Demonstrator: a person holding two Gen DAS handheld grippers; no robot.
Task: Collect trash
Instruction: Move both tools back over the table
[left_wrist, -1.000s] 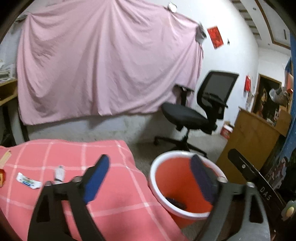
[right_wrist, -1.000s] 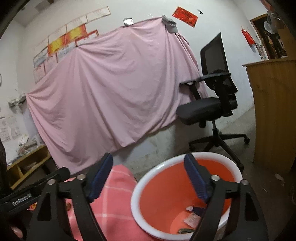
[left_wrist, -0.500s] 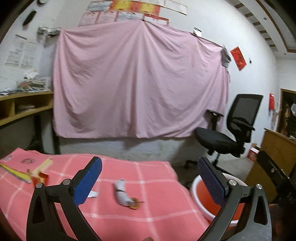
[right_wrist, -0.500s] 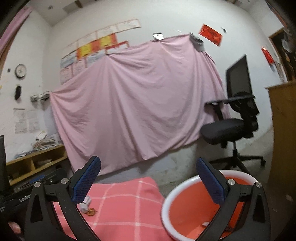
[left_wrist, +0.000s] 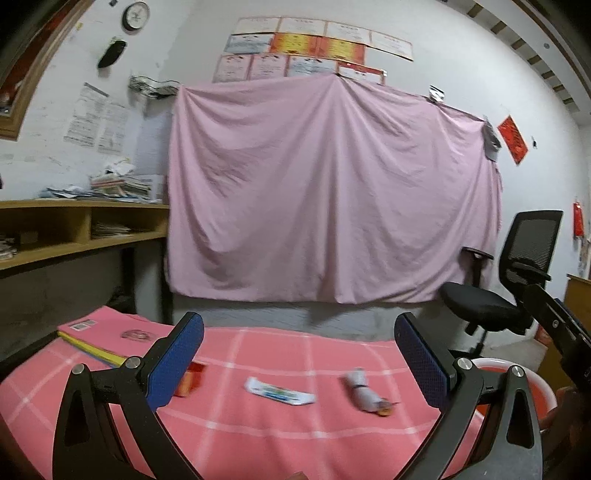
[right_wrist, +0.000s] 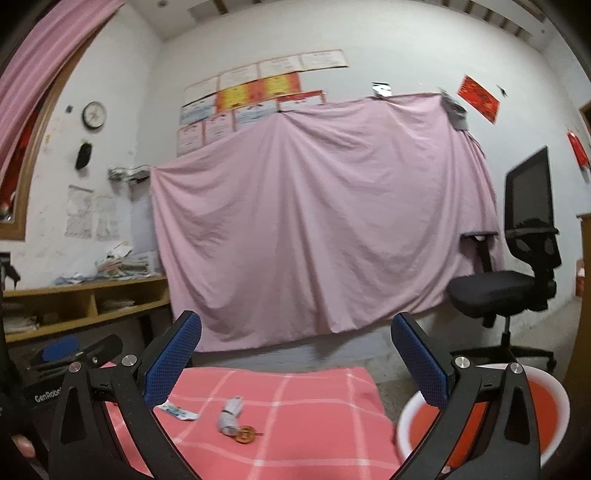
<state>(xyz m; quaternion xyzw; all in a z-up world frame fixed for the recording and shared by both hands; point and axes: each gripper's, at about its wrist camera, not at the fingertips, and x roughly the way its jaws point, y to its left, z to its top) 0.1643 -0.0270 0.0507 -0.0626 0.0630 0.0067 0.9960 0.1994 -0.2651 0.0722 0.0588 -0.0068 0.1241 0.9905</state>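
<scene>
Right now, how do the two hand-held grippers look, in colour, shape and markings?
Both look alike. The left hand-held gripper and the right hand-held gripper have black frames shaped like open triangles, silver round bolts at the joints, and two long fingers faced with textured blue pads. In the right view, the left one's black body carries white lettering starting "GenRobo". No cables or sleeves are visible.

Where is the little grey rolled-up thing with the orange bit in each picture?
Left wrist: grey roll right of centre on the pink cloth.
Right wrist: grey roll left of centre, low.
Shared landmark: white wrapper just left of it.
</scene>
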